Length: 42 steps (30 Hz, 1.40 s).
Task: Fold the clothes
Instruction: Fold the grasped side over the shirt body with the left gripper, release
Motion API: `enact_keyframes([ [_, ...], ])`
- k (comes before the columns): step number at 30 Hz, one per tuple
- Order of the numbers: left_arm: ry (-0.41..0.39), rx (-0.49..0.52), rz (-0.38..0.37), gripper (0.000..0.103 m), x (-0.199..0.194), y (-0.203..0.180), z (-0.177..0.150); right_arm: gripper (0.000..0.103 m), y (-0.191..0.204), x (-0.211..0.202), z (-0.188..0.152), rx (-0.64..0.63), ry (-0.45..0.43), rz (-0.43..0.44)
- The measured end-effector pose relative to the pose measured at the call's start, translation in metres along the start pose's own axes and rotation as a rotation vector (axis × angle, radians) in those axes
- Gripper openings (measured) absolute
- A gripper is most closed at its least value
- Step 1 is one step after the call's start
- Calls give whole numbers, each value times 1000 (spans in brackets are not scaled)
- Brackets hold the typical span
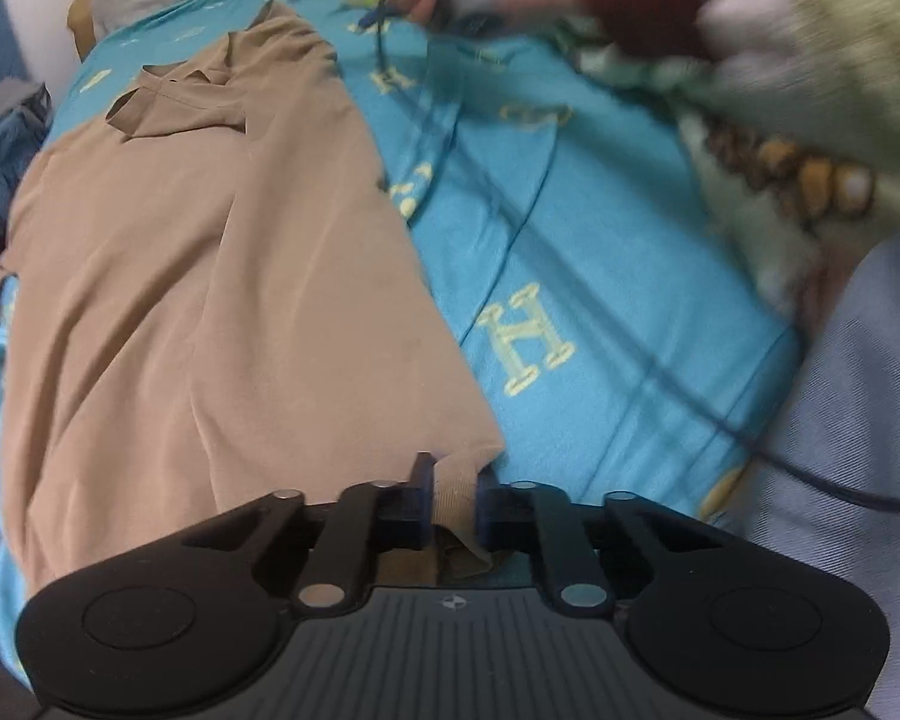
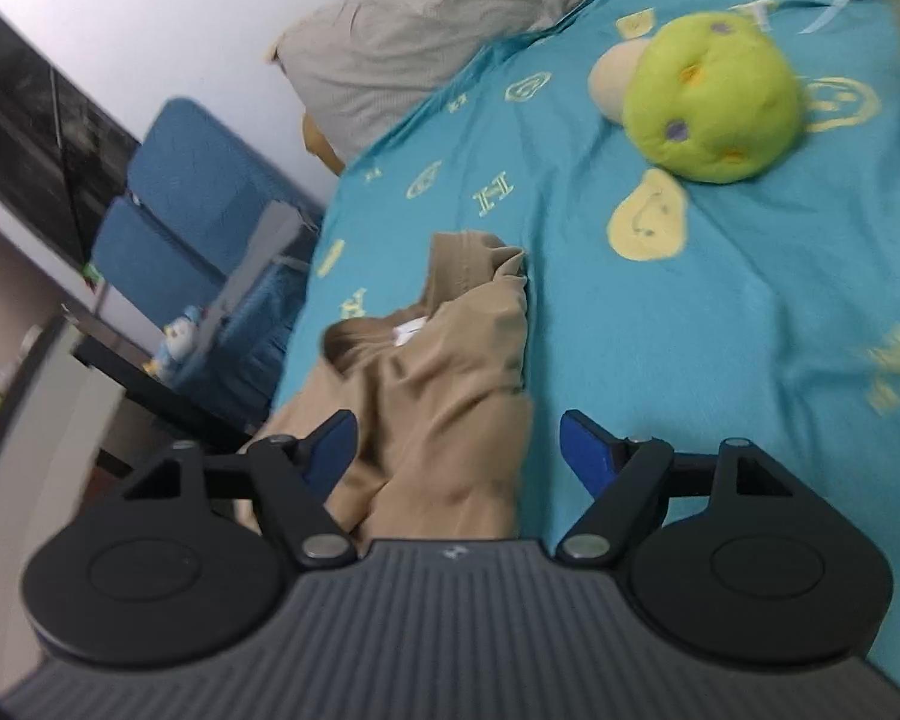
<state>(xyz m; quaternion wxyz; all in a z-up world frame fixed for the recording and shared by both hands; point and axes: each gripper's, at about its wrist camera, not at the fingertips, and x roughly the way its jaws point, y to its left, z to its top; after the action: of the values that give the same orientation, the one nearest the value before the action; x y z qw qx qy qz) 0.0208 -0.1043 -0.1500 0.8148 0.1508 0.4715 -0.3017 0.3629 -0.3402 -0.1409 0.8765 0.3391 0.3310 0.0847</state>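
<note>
Left gripper point(image 1: 455, 501): jaws nearly closed, pinching the near hem corner of the tan short-sleeved T-shirt point(image 1: 210, 276). Shirt lies on the turquoise patterned bedsheet point(image 1: 570, 240), long axis running from that claw away to the far collar. Right gripper point(image 2: 457, 450): jaws wide apart, holding nothing, hanging over the collar end, so it's nearer the far edge.

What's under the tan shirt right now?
The tan shirt lies on the teal bedsheet, which shows all round it. The left gripper pinches its hem. Whatever lies beneath the shirt's middle is covered.
</note>
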Motion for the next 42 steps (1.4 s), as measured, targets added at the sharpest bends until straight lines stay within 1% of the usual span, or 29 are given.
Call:
enact_keyframes([
  [2, -21, -12, -50, 9, -6, 3, 1, 69, -7, 28, -1, 21, 5, 25],
  [4, -33, -8, -98, 8, -13, 3, 0, 56, -14, 56, -5, 50, 25, 35],
  [5, -37, 0, -115, 7, -14, 1, 1, 37, -12, 62, -7, 16, 9, 26],
  [6, -39, 0, -127, 7, -13, -2, 2, 23, -10, 67, -10, -18, -6, 18],
  [7, -40, 0, -140, 7, -13, -5, 3, 17, -8, 69, -8, -43, -2, 7],
  [8, -42, 0, -152, 7, -12, -8, 5, 13, -5, 71, -7, -67, 3, -3],
  [10, -45, -1, -177, 7, -11, -15, 7, 11, -4, 65, 1, -44, 7, 25],
  [13, -51, -1, -215, 7, -10, -24, 10, 10, 2, 45, 16, -45, -27, 23],
  [16, -56, -1, -253, 7, -8, -34, 13, 10, 11, 29, 24, -95, -65, -7],
  [19, -61, -2, -290, 7, -7, -43, 16, 9, 10, 28, 30, -134, -78, -70],
  [21, -54, -17, -304, 7, 1, -46, 16, 10, 2, 32, 29, -154, -66, -95],
  [23, -44, -21, -302, 8, 9, -45, 14, 10, -7, 42, 24, -164, -38, -121],
  [25, -42, -31, -308, 10, 11, -41, 13, 12, -10, 47, 21, -170, -28, -134],
  [27, -34, -53, -315, 15, 9, -37, 15, 14, -11, 50, 20, -166, -25, -140],
  [28, -45, -53, -313, 21, 5, -37, 18, 15, -11, 52, 19, -164, -23, -144],
  [29, -67, -46, -298, 34, -2, -38, 20, 23, -8, 51, 17, -166, -19, -157],
  [30, -88, -39, -283, 43, -9, -39, 21, 46, -5, 50, 16, -168, -15, -169],
  [31, -110, -33, -266, 62, -15, -40, 23, 64, 0, 45, 14, -175, -25, -170],
  [32, -135, -32, -243, 78, -23, -41, 24, 90, 6, 40, 11, -182, -36, -171],
  [33, -167, -31, -224, 83, -31, -42, 25, 94, 11, 35, 9, -188, -46, -172],
  [34, -196, -30, -215, 89, -37, -42, 24, 94, 19, 27, 9, -198, -56, -184],
  [35, -219, -32, -206, 92, -44, -41, 23, 94, 27, 18, 9, -207, -66, -196],
  [38, -270, -51, -155, 97, -62, -37, 21, 94, 49, -14, 7, -184, -94, -192],
  [42, -350, -87, -79, 101, -92, -24, 12, 94, 85, -69, -12, -259, -117, -206],
])
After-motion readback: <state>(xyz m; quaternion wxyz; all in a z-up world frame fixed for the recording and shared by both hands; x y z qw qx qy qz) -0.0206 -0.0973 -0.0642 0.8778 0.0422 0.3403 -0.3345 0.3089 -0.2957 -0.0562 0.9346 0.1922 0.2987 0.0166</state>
